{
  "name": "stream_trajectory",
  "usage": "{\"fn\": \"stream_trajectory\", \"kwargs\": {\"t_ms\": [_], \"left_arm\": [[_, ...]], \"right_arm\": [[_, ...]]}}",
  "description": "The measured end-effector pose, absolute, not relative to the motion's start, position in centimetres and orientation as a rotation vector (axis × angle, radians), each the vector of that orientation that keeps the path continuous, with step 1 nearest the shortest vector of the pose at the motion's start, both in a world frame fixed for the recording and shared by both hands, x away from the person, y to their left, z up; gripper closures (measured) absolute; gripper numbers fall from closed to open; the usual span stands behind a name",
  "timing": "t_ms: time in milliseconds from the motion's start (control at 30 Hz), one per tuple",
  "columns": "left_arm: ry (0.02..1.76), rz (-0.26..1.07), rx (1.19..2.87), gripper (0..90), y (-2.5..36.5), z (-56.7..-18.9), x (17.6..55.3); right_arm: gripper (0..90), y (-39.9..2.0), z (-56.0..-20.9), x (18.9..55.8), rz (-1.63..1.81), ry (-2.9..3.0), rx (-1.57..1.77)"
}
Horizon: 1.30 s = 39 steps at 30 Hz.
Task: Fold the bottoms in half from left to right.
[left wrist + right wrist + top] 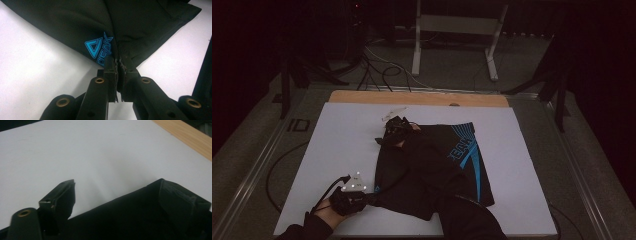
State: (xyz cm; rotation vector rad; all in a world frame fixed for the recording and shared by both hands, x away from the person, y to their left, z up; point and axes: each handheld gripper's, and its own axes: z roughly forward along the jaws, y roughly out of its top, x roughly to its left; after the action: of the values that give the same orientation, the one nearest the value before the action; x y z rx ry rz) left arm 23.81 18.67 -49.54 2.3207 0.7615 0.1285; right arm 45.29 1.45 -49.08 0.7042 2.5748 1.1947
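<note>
Black shorts with blue print lie flat on the white table cover. My left gripper sits at their near-left corner, shut on the cloth. In the left gripper view the jaws pinch a fold of the shorts beside a blue triangle logo. My right gripper rests at the far-left corner of the shorts, the forearm lying across them. In the right gripper view it is open, its jaws wide apart, with the corner of the shorts lying between them.
The table's wooden edge runs along the far side, near the right gripper. A small pale object lies just beyond that gripper. On the floor behind are cables and a metal stand.
</note>
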Motion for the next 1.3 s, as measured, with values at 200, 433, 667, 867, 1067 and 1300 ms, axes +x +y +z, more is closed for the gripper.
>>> {"fn": "stream_trajectory", "kwargs": {"t_ms": [200,433,667,867,1067,1300], "left_arm": [[0.756,0.133,2.319,85.3,18.7,-49.5,23.8],[0.754,0.132,2.32,85.3,18.7,-49.5,23.8],[0.755,0.13,2.32,85.3,18.7,-49.5,23.8],[0.754,0.131,2.322,85.3,18.6,-49.5,23.8],[0.756,0.132,2.321,85.3,18.6,-49.5,23.8],[0.757,0.132,2.324,85.3,18.6,-49.5,23.8]], "right_arm": [[23.7,2.3,-49.8,45.8,1.12,2.535,0.773],[33.3,3.0,-50.8,46.3,1.024,2.498,0.879],[41.3,3.4,-51.5,46.6,0.944,2.491,0.895],[46.4,3.5,-52.0,46.5,0.911,2.521,0.906],[56.1,3.2,-51.8,46.6,0.886,2.536,0.893],[70.2,2.9,-51.7,46.7,0.862,2.536,0.89]]}}
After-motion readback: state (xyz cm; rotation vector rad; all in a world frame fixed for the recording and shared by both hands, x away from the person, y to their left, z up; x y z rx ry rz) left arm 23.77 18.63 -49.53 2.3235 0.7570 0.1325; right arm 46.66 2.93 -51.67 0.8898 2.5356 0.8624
